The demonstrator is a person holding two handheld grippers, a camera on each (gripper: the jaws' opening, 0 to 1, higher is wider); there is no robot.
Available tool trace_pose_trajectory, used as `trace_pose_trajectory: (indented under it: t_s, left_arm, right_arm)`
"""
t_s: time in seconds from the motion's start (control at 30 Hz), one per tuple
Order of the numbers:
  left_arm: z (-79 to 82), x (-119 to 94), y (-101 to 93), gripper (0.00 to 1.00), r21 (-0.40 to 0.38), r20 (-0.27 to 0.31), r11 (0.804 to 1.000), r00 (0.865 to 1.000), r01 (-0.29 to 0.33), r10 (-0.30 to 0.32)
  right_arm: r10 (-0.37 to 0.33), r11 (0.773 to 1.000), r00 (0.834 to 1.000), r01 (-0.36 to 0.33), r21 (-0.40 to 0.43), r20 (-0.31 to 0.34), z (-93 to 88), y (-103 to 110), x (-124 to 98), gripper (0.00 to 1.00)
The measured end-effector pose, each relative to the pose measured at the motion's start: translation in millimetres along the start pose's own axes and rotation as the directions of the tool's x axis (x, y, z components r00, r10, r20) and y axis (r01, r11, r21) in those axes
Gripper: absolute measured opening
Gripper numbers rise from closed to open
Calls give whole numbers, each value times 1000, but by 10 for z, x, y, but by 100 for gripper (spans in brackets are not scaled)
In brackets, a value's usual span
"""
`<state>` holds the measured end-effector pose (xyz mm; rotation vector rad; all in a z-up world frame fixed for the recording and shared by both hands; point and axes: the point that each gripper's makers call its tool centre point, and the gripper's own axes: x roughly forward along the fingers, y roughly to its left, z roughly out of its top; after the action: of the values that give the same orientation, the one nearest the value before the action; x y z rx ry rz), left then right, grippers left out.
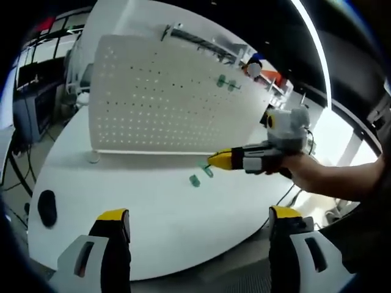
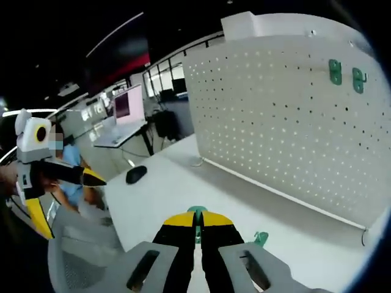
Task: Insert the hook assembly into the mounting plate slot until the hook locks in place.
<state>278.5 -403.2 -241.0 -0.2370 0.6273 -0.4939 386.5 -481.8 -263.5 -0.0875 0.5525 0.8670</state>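
A white pegboard mounting plate (image 1: 159,101) (image 2: 275,116) stands upright on the white table (image 1: 153,213). Two green hooks (image 1: 226,82) (image 2: 346,73) hang near one of its upper corners. My right gripper (image 2: 197,220) is shut on a green hook (image 2: 197,212) that pokes out past its yellow tips. In the left gripper view, the right gripper (image 1: 212,162) comes in from the right, low over the table and in front of the plate's lower edge. Another green hook (image 1: 194,180) (image 2: 261,238) lies loose on the table just beside it. My left gripper (image 1: 198,220) is wide open and holds nothing.
A black mouse (image 1: 47,207) (image 2: 135,174) lies on the table away from the plate. Behind the table are office desks with a monitor (image 2: 125,104) and a seated person (image 2: 67,162). The hand (image 1: 305,171) holding the right gripper reaches in from the right.
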Motion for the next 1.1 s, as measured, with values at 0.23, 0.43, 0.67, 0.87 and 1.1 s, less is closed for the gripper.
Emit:
trace_pose_trajectory:
  t_s: [0.23, 0.43, 0.67, 0.87, 1.1]
  left_arm:
    - [-38, 53, -34, 95, 32, -22, 999, 1000, 5, -4]
    - [-49, 97, -69, 95, 20, -26, 1000, 999, 20, -20]
    - [-18, 171, -105, 93, -2, -20, 999, 999, 40, -40]
    - [-89, 247, -142, 91, 2, -52, 998, 997, 56, -56]
    - [-20, 318, -170, 87, -24, -34, 997, 996, 77, -78]
  right_arm:
    - [-3, 1000, 1000, 3, 10, 17, -1, 25, -31, 0]
    - [-3, 1000, 999, 2, 18, 33, 10, 80, -116, 0]
    - [0, 1000, 998, -2, 29, 66, 59, 145, -199, 0]
    - [13, 998, 997, -17, 55, 71, 30, 223, -230, 0]
    - [56, 995, 993, -64, 82, 102, 118, 449, -296, 0]
